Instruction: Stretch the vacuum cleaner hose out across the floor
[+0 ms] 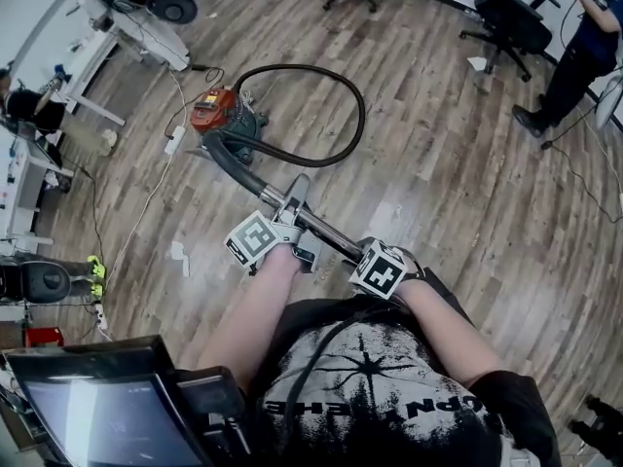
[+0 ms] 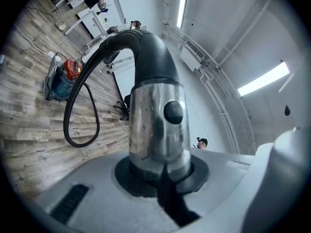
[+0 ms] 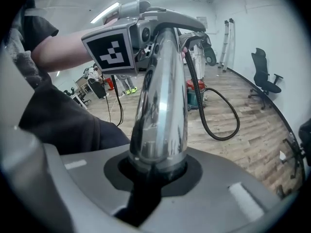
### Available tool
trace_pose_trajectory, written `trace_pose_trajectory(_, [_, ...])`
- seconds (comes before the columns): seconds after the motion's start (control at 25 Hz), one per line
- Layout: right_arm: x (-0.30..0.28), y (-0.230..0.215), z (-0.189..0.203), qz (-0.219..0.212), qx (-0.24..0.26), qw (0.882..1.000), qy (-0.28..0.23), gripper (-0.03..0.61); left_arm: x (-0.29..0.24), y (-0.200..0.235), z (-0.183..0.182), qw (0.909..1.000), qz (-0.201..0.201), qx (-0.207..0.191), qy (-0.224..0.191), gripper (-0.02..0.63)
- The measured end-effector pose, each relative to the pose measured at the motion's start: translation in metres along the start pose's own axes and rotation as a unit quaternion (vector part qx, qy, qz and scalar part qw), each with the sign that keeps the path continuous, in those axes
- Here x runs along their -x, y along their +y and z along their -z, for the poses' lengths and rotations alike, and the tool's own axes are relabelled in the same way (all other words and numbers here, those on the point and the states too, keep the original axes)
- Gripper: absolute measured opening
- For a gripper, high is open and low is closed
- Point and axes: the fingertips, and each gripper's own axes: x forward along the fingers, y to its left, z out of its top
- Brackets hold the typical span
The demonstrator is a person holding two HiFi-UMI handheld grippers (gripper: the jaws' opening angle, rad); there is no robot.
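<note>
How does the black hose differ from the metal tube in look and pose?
The hose is black and bendy, the tube shiny and stiff. The hose lies looped on the floor; the tube is held up in the left gripper and the right gripper. Both belong to one vacuum cleaner.

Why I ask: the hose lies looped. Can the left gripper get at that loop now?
Probably not: the left gripper is shut on the wand, and the loop lies on the floor by the vacuum, well away.

The wand tube (image 3: 160, 106) is glossy, mirror-bright metal. The hose (image 1: 360, 117) looks matt black plastic; the floor (image 1: 438, 173), grained wood.
</note>
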Motion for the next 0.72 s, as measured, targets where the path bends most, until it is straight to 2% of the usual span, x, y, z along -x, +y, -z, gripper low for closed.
trace_pose_trajectory(0.08, [0.001, 0.011, -0.003, -0.002, 0.007, 1.0, -0.002, 0.078, 0.012, -0.007, 0.0, 0.9994, 0.015, 0.028, -0.011, 0.035])
trace_pose_trajectory(0.24, [-0.001, 0.046, 0.011, 0.006, 0.01, 1.0, -0.001, 0.077, 0.047, -0.013, 0.017, 0.9991, 0.027, 0.03, -0.017, 0.035])
trace_pose_trajectory(0.36, [-0.013, 0.085, 0.022, 0.027, 0.018, 0.999, -0.007, 0.078, 0.092, -0.013, 0.034, 0.9984, 0.047, 0.026, -0.018, 0.035])
trace_pose_trajectory(0.44, [-0.019, 0.111, 0.04, 0.04, 0.018, 0.999, 0.007, 0.077, 0.12, -0.011, 0.05, 0.9977, 0.056, 0.031, -0.02, 0.035])
trace_pose_trajectory(0.64, [-0.021, 0.185, 0.098, 0.029, -0.012, 0.999, 0.04, 0.078, 0.175, -0.012, 0.116, 0.9926, 0.066, 0.102, -0.002, 0.035])
trace_pose_trajectory(0.68, [-0.019, 0.196, 0.107, 0.028, -0.017, 0.999, 0.044, 0.078, 0.184, -0.01, 0.125, 0.9941, 0.057, 0.092, 0.004, 0.035])
trace_pose_trajectory(0.72, [-0.016, 0.203, 0.114, 0.029, -0.019, 0.998, 0.046, 0.078, 0.191, -0.007, 0.132, 0.9971, 0.041, 0.064, 0.011, 0.035])
